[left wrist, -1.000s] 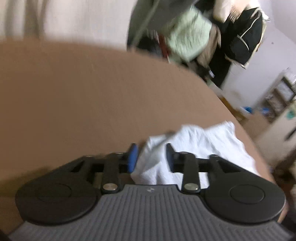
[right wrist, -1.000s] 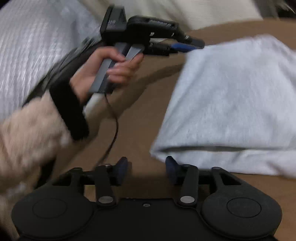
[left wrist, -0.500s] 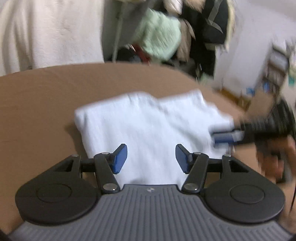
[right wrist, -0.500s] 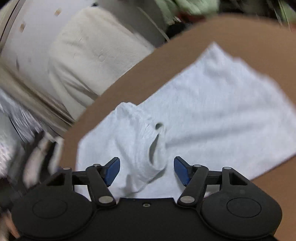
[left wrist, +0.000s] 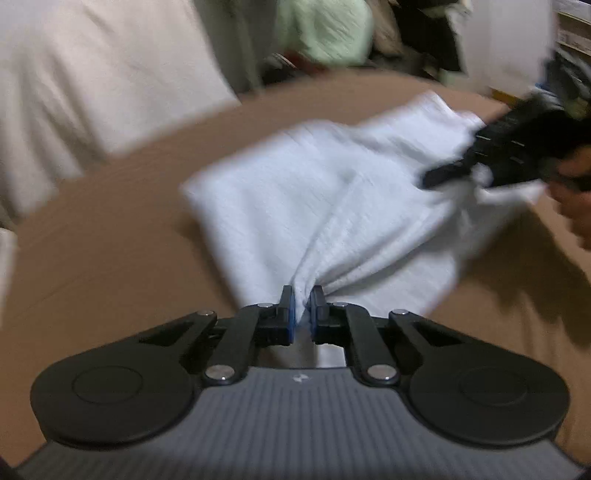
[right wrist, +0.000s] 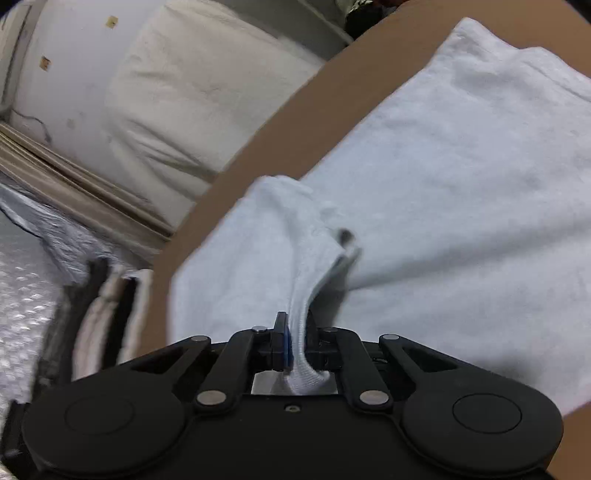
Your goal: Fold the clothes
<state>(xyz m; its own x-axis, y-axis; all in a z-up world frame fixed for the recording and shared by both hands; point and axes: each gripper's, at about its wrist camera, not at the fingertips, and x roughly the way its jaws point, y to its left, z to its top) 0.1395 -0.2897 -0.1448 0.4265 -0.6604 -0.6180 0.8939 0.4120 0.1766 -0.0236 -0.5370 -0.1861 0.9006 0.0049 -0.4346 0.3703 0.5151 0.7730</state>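
White ribbed garment (left wrist: 332, 206) on plain brown tabletop (left wrist: 110, 251); cream pillow (right wrist: 192, 92); black claws with blue pads (left wrist: 291, 317).

Brown surface (left wrist: 110, 229) fills most of both views, plain & flat. Behind it a big cream pillow (left wrist: 92, 74) leans vs. the wall; same pillow seen from the right wrist cam (right wrist: 192, 92), w/ creases across its front. Pale green garment (left wrist: 325, 33) hangs further back, dark clothes (left wrist: 424, 33) just beside it, both blurred. Far right: shelf unit (left wrist: 572, 26), contents too blurred to tell. Right wrist view, lower left: silvery bubble-textured sheet (right wrist: 26, 302), & next to it a stack of dark & white folded fabric (right wrist: 107, 306) at the surface edge. White wall (right wrist: 62, 55) has two small tan marks.
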